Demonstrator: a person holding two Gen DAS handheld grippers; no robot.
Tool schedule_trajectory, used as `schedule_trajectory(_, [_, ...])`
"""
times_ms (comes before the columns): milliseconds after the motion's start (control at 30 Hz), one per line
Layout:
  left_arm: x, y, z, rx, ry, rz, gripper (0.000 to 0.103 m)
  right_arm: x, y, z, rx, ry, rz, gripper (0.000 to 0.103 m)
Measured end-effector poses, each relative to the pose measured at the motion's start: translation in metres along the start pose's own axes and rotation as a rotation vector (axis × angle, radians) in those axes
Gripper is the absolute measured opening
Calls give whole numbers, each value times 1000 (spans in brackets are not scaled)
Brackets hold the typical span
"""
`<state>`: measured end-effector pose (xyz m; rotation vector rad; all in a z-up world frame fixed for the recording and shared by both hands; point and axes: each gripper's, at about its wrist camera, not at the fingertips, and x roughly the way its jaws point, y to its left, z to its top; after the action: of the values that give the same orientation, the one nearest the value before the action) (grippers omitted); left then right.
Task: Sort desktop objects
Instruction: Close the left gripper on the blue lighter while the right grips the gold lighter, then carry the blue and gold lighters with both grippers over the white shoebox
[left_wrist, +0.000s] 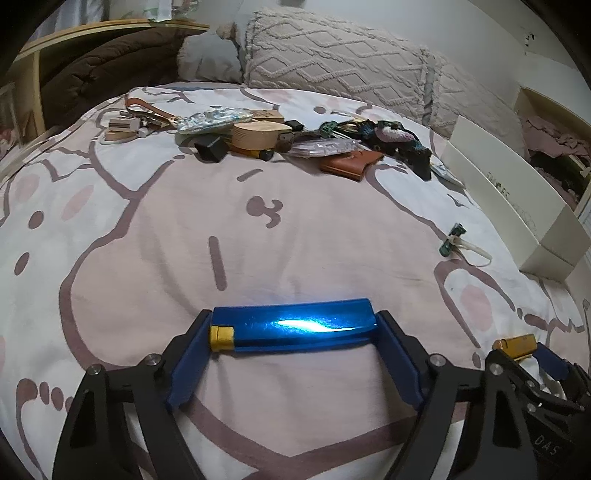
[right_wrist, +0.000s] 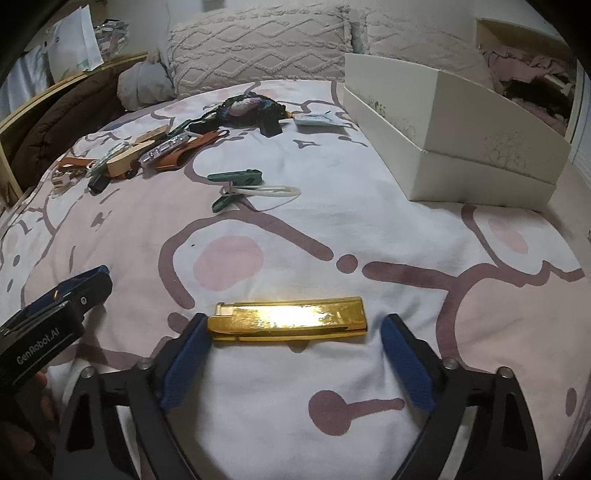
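Observation:
A shiny blue bar with a gold cap (left_wrist: 295, 325) lies crosswise on the bedspread between the fingers of my left gripper (left_wrist: 293, 325); both pads touch its ends. A shiny gold bar (right_wrist: 288, 319) lies crosswise between the fingers of my right gripper (right_wrist: 293, 328). The left pad (right_wrist: 195, 332) is at its end, and a gap shows at the right pad (right_wrist: 395, 332). The gold bar's end (left_wrist: 515, 345) and the right gripper's body show at the lower right of the left wrist view.
A pile of small items (left_wrist: 266, 133) lies far back on the bed: wooden boxes, pouches, a brown wallet, a knitted piece. A green clip with a white loop (right_wrist: 240, 188) lies mid-bed. White open boxes (right_wrist: 454, 136) stand at the right. Pillows (right_wrist: 258, 48) line the back.

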<state>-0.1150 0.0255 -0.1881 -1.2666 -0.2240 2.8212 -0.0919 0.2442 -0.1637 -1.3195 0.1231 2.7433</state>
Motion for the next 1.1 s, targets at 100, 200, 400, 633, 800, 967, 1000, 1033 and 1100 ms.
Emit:
schedule_trajectory(100, [-1,-1,0,1,0,3,85,-2,2,0,-24,-4,-6,81])
schedule_trajectory(200, [-2,-1,1,0,2,1,85,-4,-1,-1,-18,-1,14,81])
schedule_trajectory(400, [-6,-3,-1,7,7,10,85,-7,-2,-4,-18,1,23,81])
schedule_trajectory(633, [-17,-4,-4,11,24,1,85,-12,-5,-6,-9,3,42,81])
schedule_trajectory(800, [-25,-6,-2,9,30,-21,85,-19,-11,-4,1,-9,47,81])
schedule_trajectory(967, [-36,-14,2,18,18,-55,85,-30,-22,0,24,-25,64,81])
schedule_trajectory(1000, [-38,-17,3,23,15,-59,85,-33,-25,1,27,-28,66,81])
schedule_trajectory(1033, [-41,-20,4,30,11,-63,85,-36,-28,1,28,-32,65,81])
schedule_trajectory(1100, [-45,-26,6,43,3,-71,85,-43,-35,2,31,-41,62,81])
